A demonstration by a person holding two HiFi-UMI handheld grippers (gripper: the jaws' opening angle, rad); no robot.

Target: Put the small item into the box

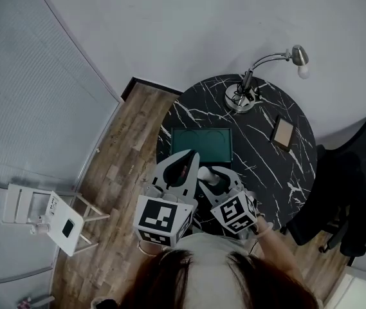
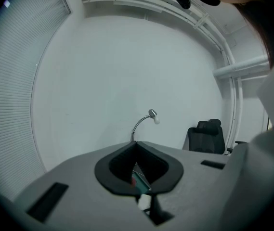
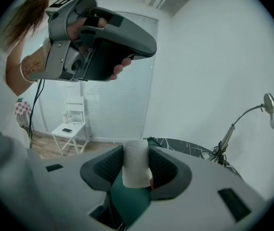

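With the right gripper [image 3: 137, 153] grasping the small white item [image 3: 136, 170] and the left gripper [image 2: 137, 146] clenched empty, an early release could land it short of the green box [image 1: 202, 145] at twelve o'clock.

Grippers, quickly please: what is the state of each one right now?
Left gripper: jaws closed, nothing between them.
Right gripper: jaws closed on the small white item.

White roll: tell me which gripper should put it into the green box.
Right. The right gripper already clamps the white roll, with the green box showing just beneath it; the left gripper holds nothing.
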